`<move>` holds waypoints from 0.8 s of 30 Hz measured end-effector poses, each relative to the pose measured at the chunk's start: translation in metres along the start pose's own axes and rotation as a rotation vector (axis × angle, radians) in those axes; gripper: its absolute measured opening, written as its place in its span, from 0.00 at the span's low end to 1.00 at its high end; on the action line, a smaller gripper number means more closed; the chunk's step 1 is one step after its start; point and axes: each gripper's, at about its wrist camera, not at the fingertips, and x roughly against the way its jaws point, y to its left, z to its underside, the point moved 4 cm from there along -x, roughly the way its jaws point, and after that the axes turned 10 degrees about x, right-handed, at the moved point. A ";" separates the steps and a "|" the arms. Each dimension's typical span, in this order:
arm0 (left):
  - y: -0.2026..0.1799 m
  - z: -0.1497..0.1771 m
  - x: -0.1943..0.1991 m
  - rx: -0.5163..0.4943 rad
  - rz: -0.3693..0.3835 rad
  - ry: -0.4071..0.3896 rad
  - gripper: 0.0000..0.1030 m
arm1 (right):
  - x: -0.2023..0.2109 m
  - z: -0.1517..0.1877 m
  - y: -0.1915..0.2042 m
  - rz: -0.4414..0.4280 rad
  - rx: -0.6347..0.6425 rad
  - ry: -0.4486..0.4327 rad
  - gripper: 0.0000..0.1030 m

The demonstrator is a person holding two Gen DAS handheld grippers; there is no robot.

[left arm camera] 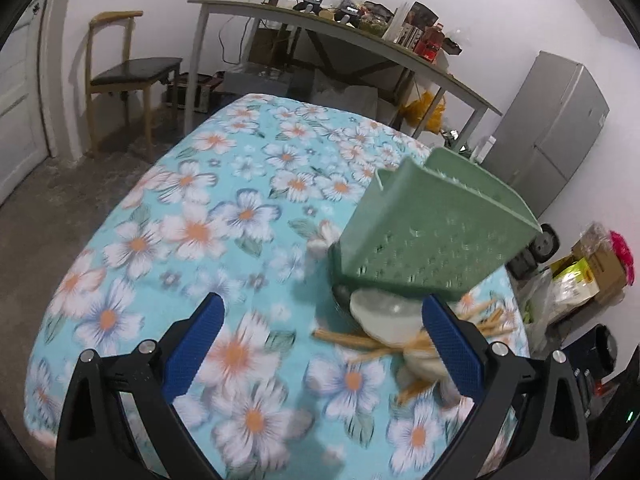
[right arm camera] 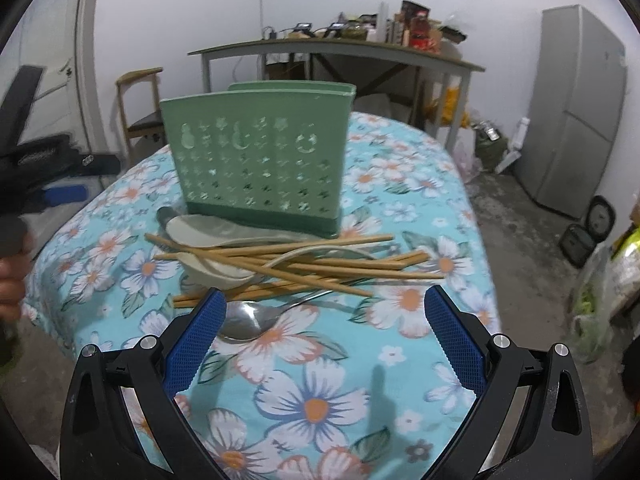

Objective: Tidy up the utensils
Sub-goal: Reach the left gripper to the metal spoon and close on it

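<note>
Left wrist view: the left tool (left arm camera: 320, 344) hovers with its blue textured pads spread wide and nothing between them, over the worktop (left arm camera: 168, 216) and its floral cloth. The green holder (left arm camera: 432, 232) stands toward the right edge, a tall perforated plastic box that looks tilted through the lens. At its foot lie a white ceramic spoon (left arm camera: 384, 316) and bamboo chopsticks (left arm camera: 352, 342), partly hidden by the right-hand pad. This picture is smeared, so finer detail is uncertain.

Right wrist view: the right tool (right arm camera: 324, 336) is likewise spread wide and empty, just short of the heap. The holder (right arm camera: 260, 168) stands upright near the middle of the worktop, its front wall pierced with star and moon cut-outs above a darker base. In front of it the chopsticks (right arm camera: 304, 260) cross over two white spoons (right arm camera: 212, 272); a polished metal spoon (right arm camera: 248, 322) lies nearest the near edge, its bowl beside the left-hand pad.

Judging from this, the metal spoon is the likely first pick. Its thin, slick handle lies flat on soft cloth, so pinch it across the neck, squarely, and lift it clear before tipping it handle-down into the holder. The chopsticks are round and may roll; take them singly.
</note>
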 end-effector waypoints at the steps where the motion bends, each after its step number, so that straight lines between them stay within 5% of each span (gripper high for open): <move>1: -0.001 -0.004 -0.007 0.003 0.014 0.011 0.90 | -0.002 0.000 0.000 -0.009 -0.001 0.003 0.92; 9: 0.016 -0.004 -0.062 0.188 0.092 0.228 0.43 | -0.016 0.004 -0.008 -0.037 -0.026 0.027 0.92; 15: 0.029 0.006 -0.082 0.313 0.131 0.339 0.25 | -0.022 0.009 -0.014 -0.059 -0.057 0.047 0.92; 19: 0.029 0.008 -0.089 0.348 0.160 0.359 0.20 | -0.019 0.011 -0.015 -0.060 -0.058 0.041 0.92; 24: 0.029 0.012 -0.092 0.382 0.188 0.366 0.02 | -0.014 0.012 -0.017 -0.055 -0.059 0.037 0.92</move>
